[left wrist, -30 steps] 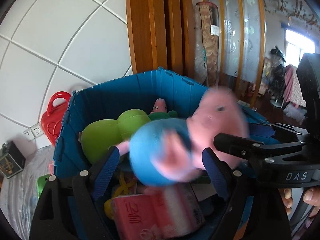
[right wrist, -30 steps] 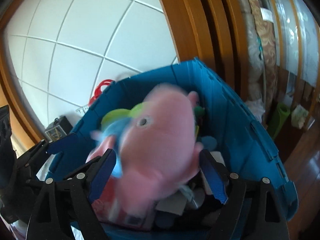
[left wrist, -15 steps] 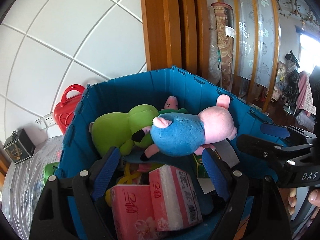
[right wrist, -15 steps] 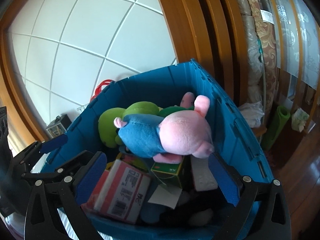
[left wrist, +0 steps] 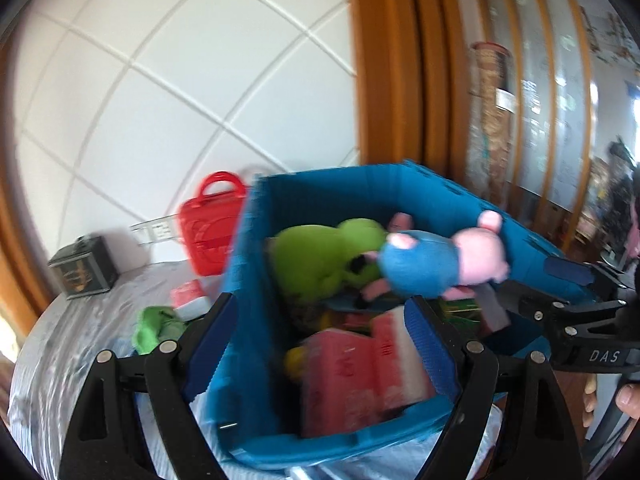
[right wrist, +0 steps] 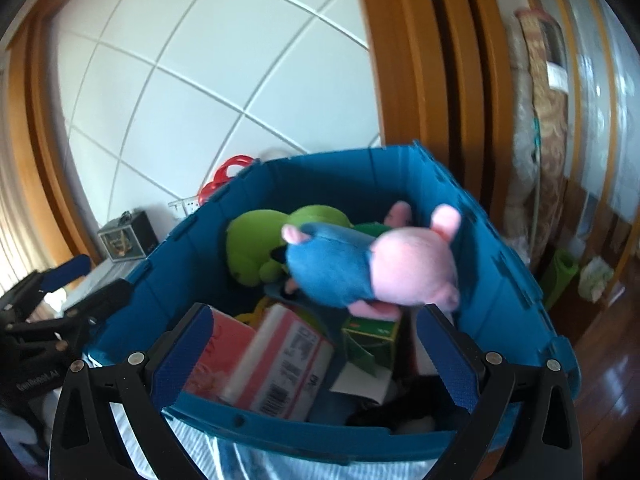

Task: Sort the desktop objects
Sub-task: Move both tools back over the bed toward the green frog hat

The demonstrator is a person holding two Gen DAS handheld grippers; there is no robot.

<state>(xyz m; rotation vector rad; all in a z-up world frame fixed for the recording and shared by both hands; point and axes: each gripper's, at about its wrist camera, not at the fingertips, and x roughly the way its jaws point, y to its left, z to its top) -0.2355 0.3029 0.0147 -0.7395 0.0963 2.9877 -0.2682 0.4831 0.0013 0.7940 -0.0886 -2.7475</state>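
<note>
With the pig plush now lying on top of the green plush inside the blue crate, the right tongs are standing released, jaws just widened and gripping nothing, while the left tongs are hovering equally empty, perhaps freeing up for the green cloth on the table.
</note>
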